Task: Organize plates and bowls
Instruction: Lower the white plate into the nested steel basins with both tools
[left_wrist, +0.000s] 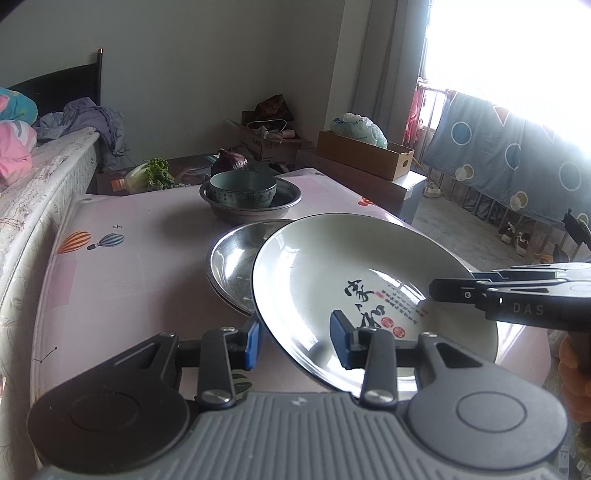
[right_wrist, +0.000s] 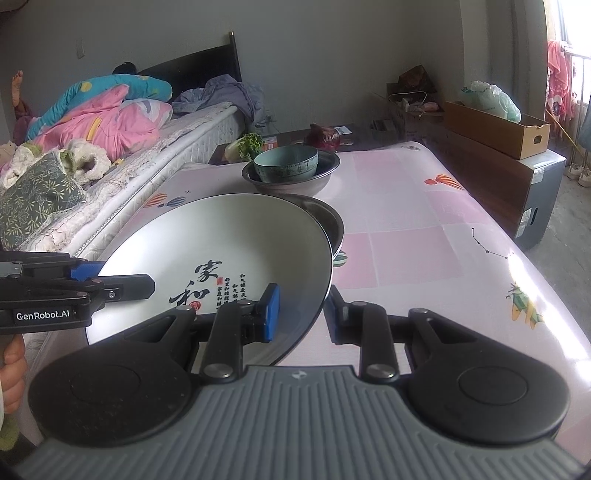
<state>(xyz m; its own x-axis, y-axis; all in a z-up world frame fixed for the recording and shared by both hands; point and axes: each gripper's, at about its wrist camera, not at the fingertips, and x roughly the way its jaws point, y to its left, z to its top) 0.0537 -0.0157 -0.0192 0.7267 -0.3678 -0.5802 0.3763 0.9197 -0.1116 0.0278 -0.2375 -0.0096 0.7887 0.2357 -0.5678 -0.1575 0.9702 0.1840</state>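
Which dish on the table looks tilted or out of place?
The white plate is tilted, gripped at opposite rims by the left gripper and right gripper over a steel plate. No visible damage.

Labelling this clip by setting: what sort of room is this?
Most likely a bedroom in a home used for dishes too: a bed with rumpled bedding beside the table, cardboard boxes along the wall, laundry hanging by the window.

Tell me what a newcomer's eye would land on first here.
The white plate with black calligraphy, gripped at opposite rims by the left gripper and right gripper above the pink table. Behind it, a green bowl sits in a metal basin.
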